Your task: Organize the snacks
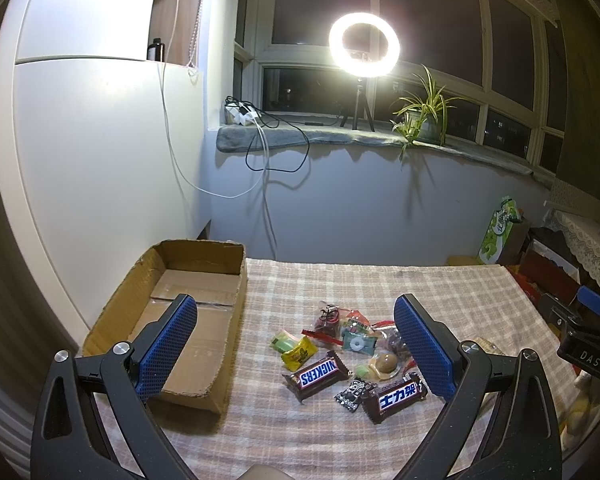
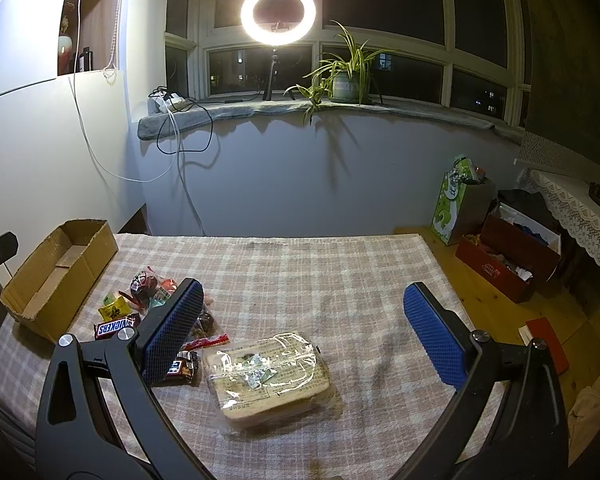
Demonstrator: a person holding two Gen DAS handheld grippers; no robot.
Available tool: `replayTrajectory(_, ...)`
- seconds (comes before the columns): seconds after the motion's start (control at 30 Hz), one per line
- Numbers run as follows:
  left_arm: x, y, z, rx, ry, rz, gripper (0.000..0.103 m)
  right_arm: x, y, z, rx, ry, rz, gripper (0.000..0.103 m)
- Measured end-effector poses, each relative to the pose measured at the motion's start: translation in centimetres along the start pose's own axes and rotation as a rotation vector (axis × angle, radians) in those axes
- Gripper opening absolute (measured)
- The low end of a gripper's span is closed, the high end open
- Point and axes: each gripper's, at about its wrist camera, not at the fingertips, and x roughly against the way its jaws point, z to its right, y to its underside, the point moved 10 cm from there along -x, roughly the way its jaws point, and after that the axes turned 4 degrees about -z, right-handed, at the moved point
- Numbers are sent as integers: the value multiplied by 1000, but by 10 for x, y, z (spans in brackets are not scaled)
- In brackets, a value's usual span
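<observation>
Both the left gripper (image 1: 296, 344) and right gripper (image 2: 304, 328) were held spread and empty above the snacks (image 1: 340, 356) – heaped beside the cardboard box (image 1: 204, 396). A neighbouring packet might be dragged along – the pile was tightly packed.

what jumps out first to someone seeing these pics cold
The glowing ring light on the windowsill dominates, beside a potted plant. On the plaid tablecloth, a snack pile with a Snickers bar sits right of an empty cardboard box; the open right gripper hovers over a wrapped sandwich.
</observation>
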Motion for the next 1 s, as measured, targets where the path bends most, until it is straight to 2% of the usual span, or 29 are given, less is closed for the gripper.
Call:
replayTrajectory(0.67, -14, 14, 16, -14, 44, -40, 99, -14, 9, 4, -10, -18, -51, 102)
replayTrajectory(0.77, -18, 19, 21, -16, 68, -62, 99, -19, 12, 7, -12, -23, -68, 102)
replayTrajectory(1.0, -30, 40, 44, -18, 166, -143, 99, -38, 25, 18, -46, -108, -149, 102)
